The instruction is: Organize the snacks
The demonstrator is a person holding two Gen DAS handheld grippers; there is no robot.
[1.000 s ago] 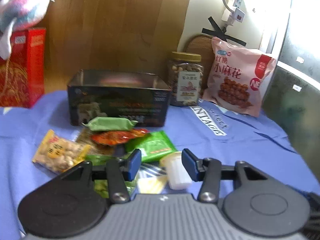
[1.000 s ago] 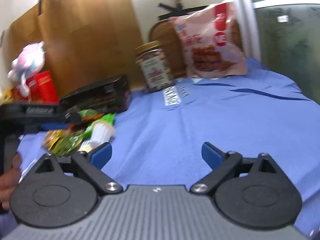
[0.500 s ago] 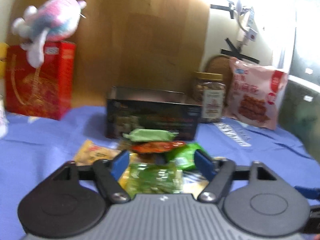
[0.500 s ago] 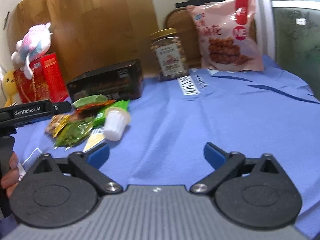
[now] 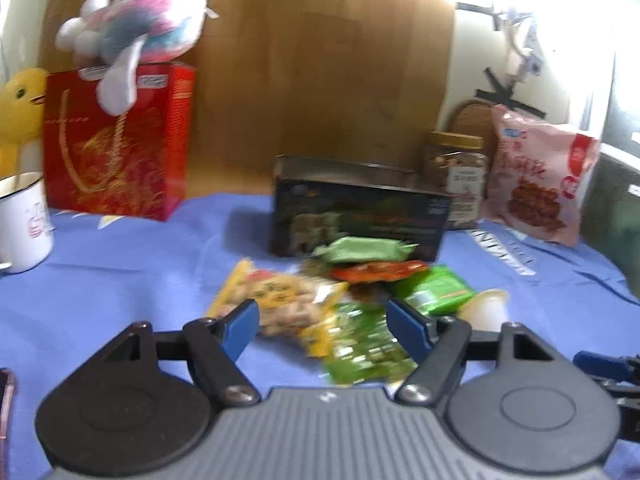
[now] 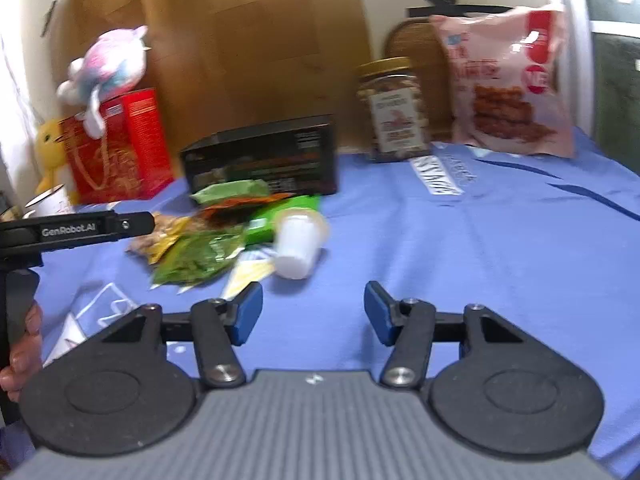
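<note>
Hovering our wide-open, empty left claw (image 5: 322, 326) over the crinkly yellow peanut packet (image 5: 280, 300), we ready a grab; right claw (image 6: 313, 318) gapes empty.

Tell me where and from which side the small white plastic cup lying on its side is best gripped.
Probably across its tapered sidewall, near the middle. The small white plastic cup lies tipped on the blue tablecloth, closed base toward the right-wrist camera, wide rim against the green snack packet. The open right gripper could come from the clear near side, fingers straddling the body; left-side packets crowd other approaches.
</note>
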